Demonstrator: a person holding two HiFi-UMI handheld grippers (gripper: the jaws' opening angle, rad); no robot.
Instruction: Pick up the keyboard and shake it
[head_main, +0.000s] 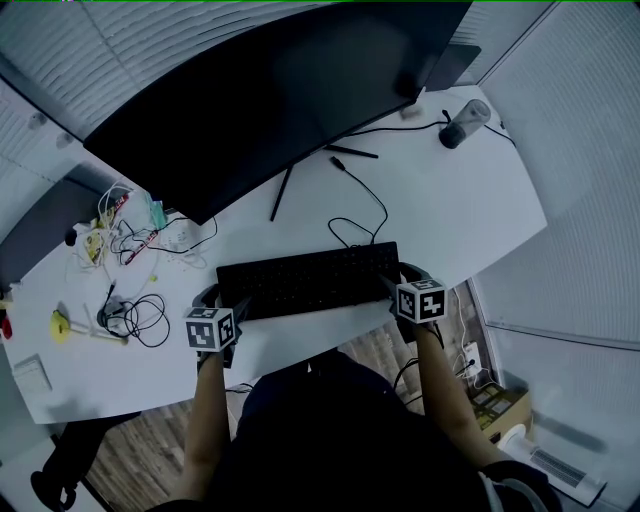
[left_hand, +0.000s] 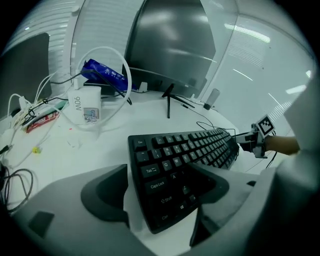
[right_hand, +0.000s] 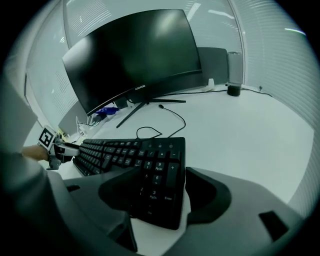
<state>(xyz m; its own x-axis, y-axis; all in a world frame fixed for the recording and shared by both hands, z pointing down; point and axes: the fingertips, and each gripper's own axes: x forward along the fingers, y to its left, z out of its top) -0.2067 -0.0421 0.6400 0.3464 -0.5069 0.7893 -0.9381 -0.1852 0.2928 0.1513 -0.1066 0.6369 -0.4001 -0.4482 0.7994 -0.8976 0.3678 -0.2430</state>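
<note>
Head view: I am looking steeply down on a smooth white desk (head_main: 455, 215) with a curved front edge.
Keyboard (head_main: 308, 278): black, flat and rectangular with matte keys, lying on the desk near its front edge, in front of the monitor.
Cable (head_main: 368, 200): thin and black, looping away from the keyboard's back edge.
Left gripper (left_hand: 160, 172): I am holding it at the keyboard's left end. Its jaws are standing wide with the Caps Lock corner between them, not clamped. A strip of desk is showing beside the left jaw.
Right gripper (right_hand: 165, 175): I am holding it at the number-pad end. Its jaws are likewise gaping around that end, and the pads are not squeezing.
Jaw shape: grey, matte, with hollowed dark pads.
Monitor (head_main: 270, 90): wide, curved, glossy black, standing on thin splayed legs.
Cylinder (head_main: 463, 123): grey, standing at the far right corner; I cannot tell what it is holding.
Far left: tangled wires (head_main: 130, 312), a white charger (left_hand: 86, 105) and a blue packet (left_hand: 102, 74).
</note>
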